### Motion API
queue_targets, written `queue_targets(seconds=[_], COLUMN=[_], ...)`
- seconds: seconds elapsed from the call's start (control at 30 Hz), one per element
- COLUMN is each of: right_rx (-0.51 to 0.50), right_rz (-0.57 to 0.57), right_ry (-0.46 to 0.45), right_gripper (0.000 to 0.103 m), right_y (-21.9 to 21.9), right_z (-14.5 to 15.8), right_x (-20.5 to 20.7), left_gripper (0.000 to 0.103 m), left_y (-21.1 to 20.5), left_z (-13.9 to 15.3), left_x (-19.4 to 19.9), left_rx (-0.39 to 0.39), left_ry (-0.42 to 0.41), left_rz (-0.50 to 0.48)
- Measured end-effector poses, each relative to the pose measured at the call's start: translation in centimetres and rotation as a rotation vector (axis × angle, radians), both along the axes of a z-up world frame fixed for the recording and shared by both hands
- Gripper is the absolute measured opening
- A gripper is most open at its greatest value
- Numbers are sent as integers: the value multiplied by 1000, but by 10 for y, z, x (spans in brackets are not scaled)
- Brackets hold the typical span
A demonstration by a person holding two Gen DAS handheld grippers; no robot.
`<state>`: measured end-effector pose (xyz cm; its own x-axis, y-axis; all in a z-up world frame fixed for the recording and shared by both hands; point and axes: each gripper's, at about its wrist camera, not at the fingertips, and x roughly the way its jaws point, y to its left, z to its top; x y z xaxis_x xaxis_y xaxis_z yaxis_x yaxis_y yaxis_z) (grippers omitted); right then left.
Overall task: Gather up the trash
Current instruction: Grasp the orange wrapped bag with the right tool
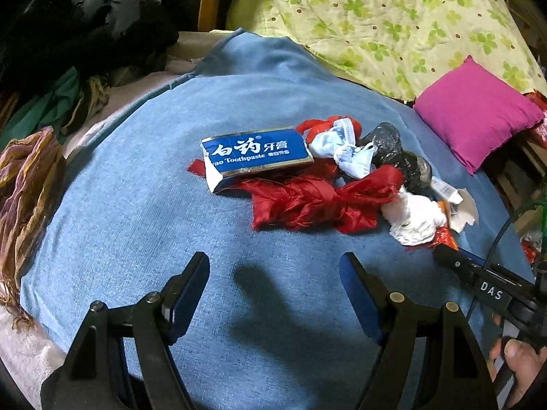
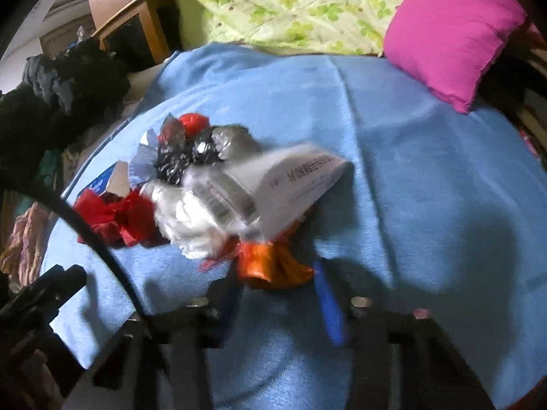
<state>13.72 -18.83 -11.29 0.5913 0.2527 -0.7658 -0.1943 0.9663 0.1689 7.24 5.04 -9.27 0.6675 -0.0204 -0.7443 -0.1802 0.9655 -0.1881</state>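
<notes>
A heap of trash lies on the blue cloth (image 1: 136, 205): a blue toothpaste box (image 1: 256, 152), red plastic ribbon (image 1: 318, 201), a crumpled face mask (image 1: 342, 147), black bags (image 1: 393, 147) and white tissue (image 1: 415, 218). My left gripper (image 1: 273, 273) hovers open over bare cloth in front of the heap, nothing between its fingers. My right gripper (image 2: 278, 273) is at the near right edge of the heap, its blue pads closed on an orange wrapper (image 2: 270, 266). A white printed paper (image 2: 290, 184) and the tissue (image 2: 184, 218) lie just beyond it. The right wrist view is blurred.
A pink cushion (image 1: 475, 112) rests at the right on a green flowered quilt (image 1: 393, 17). Dark clothes (image 1: 85, 24) and a striped cloth (image 1: 24, 188) pile up on the left. A black cable (image 2: 85, 229) crosses the right wrist view at the lower left.
</notes>
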Motion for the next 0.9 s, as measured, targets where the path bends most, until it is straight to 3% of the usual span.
queue_targets(seconds=[0.23, 0.53, 0.9], right_rx=[40, 216, 329], right_rz=[-33, -65, -71], right_ry=[-20, -46, -123], right_gripper=[37, 37, 37], right_y=[-32, -84, -100], right_z=[9, 12, 17], right_x=[-28, -77, -90], left_gripper=[79, 78, 78], left_y=[-1, -11, -21], left_z=[0, -1, 3], left_x=[-1, -3, 7], left_rx=[17, 76, 60], left_ry=[-10, -27, -24], left_rz=[15, 22, -19])
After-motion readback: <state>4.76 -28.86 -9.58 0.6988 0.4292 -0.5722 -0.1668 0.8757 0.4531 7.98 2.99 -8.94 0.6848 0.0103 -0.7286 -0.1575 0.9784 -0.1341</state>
